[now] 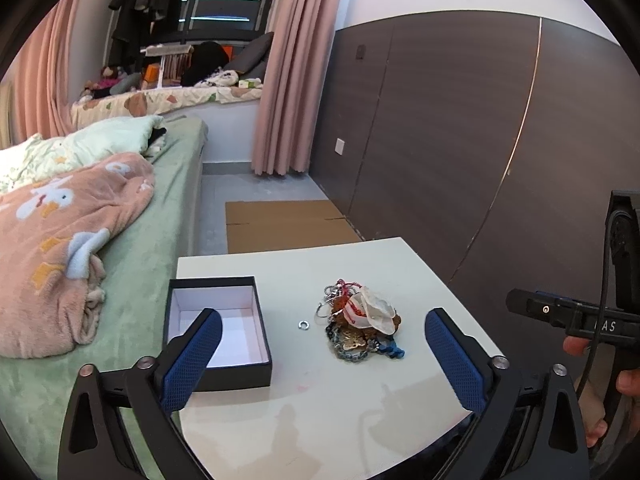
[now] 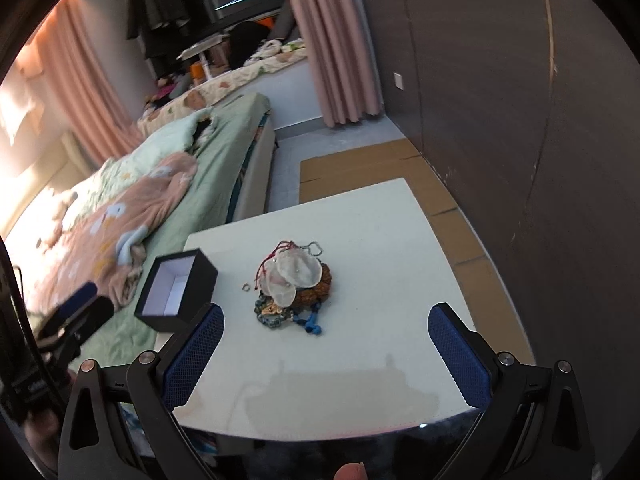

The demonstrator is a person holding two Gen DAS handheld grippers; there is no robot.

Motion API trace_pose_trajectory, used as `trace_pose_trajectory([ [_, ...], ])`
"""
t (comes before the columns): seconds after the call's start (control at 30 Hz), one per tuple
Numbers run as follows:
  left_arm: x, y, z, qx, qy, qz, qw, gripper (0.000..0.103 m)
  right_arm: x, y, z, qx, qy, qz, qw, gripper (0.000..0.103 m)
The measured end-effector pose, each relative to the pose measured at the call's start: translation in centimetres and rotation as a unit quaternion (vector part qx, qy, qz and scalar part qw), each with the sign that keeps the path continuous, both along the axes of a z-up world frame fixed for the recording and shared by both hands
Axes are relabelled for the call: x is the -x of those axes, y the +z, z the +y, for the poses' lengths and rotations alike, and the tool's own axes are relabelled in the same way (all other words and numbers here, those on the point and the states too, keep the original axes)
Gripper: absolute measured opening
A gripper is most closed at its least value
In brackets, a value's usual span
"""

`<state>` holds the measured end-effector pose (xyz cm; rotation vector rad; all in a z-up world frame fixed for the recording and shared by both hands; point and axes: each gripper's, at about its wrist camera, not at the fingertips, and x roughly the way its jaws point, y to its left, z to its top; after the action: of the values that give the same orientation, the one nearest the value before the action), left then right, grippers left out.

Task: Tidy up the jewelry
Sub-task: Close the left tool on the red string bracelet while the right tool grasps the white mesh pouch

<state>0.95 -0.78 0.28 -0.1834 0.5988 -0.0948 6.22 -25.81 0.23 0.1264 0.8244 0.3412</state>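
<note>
A tangled pile of jewelry (image 1: 362,322) with chains, beads and a clear pouch lies mid-table; it also shows in the right wrist view (image 2: 294,286). A small silver ring (image 1: 304,324) lies just left of it, also seen in the right wrist view (image 2: 245,287). An open black box with a white inside (image 1: 218,330) sits at the table's left edge, and in the right wrist view (image 2: 176,288). My left gripper (image 1: 324,360) is open and empty, hovering in front of box and pile. My right gripper (image 2: 326,354) is open and empty above the table's near side.
The small white table (image 1: 320,400) stands beside a bed (image 1: 132,248) with a pink blanket on the left. A dark wall panel (image 1: 460,140) is on the right. Flat cardboard (image 1: 284,224) lies on the floor beyond the table.
</note>
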Motion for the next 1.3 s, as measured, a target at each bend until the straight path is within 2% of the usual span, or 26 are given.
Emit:
trace_pose_trajectory([
  [0.13, -1.2, -0.3, 0.1, 0.017, -0.002, 0.008, 0.9998, 0.089, -0.8, -0.2, -0.1, -0.015, -0.013, 0.007, 1.0, 0.103],
  [0.3, -2.8, -0.9, 0.1, 0.037, -0.011, 0.025, 0.9989, 0.075, -2.0, -1.1, 0.6, -0.032, -0.011, 0.027, 0.999, 0.094],
  [0.37, -3.2, -1.0, 0.1, 0.045, -0.015, 0.027, 0.9985, 0.072, -2.7, -1.8, 1.2, -0.039, -0.008, 0.042, 0.998, 0.085],
  [0.5, -4.2, -1.4, 0.1, 0.052, -0.019, 0.035, 0.9979, 0.065, -4.1, -3.1, 2.0, -0.055, -0.006, 0.069, 0.996, 0.083],
  [0.77, -6.9, -2.5, 1.1, 0.074, -0.008, 0.05, 0.9959, 0.06, -7.0, -5.9, 3.7, -0.067, 0.006, 0.118, 0.991, 0.076],
  [0.83, -7.6, -2.6, 1.5, 0.082, -0.007, 0.051, 0.9953, 0.058, -7.9, -6.9, 4.1, -0.061, 0.007, 0.135, 0.989, 0.072],
  [1.1, -10.7, -3.6, 3.7, 0.103, 0.011, 0.065, 0.9926, 0.058, -10.9, -9.3, 6.7, -0.044, 0.024, 0.166, 0.985, 0.069],
  [1.2, -11.3, -4.1, 4.5, 0.125, 0.015, 0.074, 0.9893, 0.058, -11.9, -10.3, 7.9, -0.031, 0.036, 0.182, 0.982, 0.056],
  [1.23, -11.4, -4.2, 4.6, 0.131, 0.014, 0.076, 0.9884, 0.058, -12.0, -10.7, 8.5, -0.023, 0.041, 0.189, 0.981, 0.043],
  [1.27, -11.5, -4.3, 4.6, 0.135, 0.013, 0.078, 0.9877, 0.058, -12.2, -11.1, 8.8, -0.019, 0.044, 0.195, 0.98, 0.026],
  [1.3, -11.6, -4.4, 4.6, 0.137, 0.012, 0.08, 0.9873, 0.058, -12.3, -11.5, 8.9, -0.019, 0.047, 0.202, 0.978, 0.022],
])
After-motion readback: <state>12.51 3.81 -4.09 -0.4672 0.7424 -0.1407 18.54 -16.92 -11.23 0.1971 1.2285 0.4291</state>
